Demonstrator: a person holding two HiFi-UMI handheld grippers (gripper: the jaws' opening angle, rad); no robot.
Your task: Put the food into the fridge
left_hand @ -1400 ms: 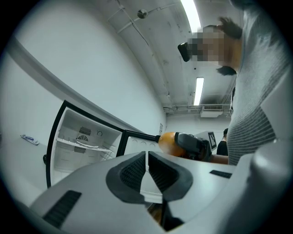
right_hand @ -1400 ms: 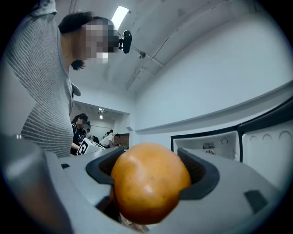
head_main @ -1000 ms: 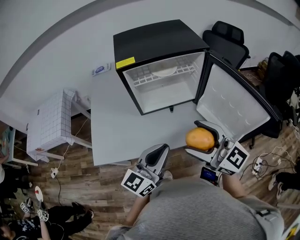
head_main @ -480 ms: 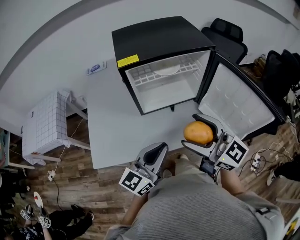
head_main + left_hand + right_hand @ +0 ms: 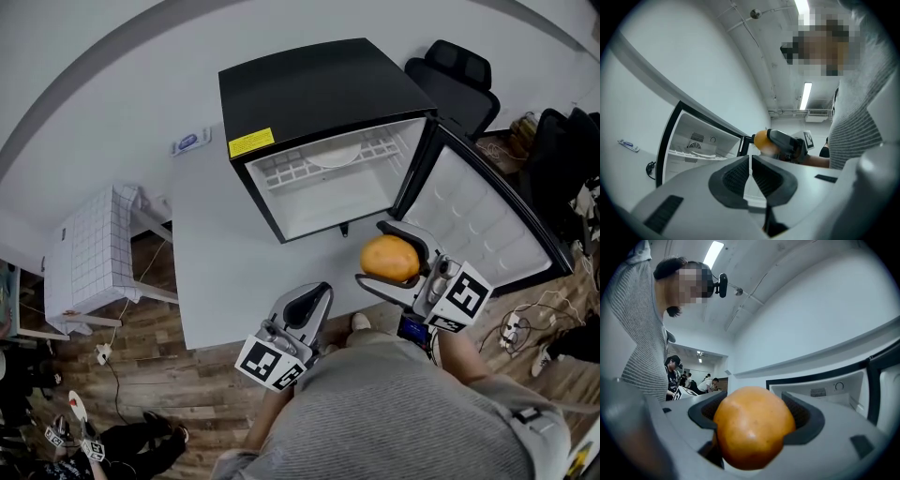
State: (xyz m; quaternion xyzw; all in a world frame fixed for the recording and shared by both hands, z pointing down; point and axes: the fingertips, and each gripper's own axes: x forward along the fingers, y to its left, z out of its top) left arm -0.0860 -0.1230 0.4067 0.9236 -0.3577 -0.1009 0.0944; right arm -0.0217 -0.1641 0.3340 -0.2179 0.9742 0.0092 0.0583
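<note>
We hold an orange fruit [image 5: 392, 260] just before the open fridge [image 5: 319, 84].
Head view: our right gripper [image 5: 377, 253] pinches the fruit beside the swung-out door [image 5: 473, 211]; our left gripper [image 5: 315, 298] hangs at the grey table [image 5: 216, 253] edge. Left gripper view: jaws pressed together, nothing between. Right gripper view: both pads clasp the fruit's sides.

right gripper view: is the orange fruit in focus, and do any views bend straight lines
Right gripper view: the orange fruit is sharp, with a small highlight, inside a dark round fisheye border. Head view: the grey band behind the fridge bows. Left gripper view: the ceiling lamp glares.
</note>
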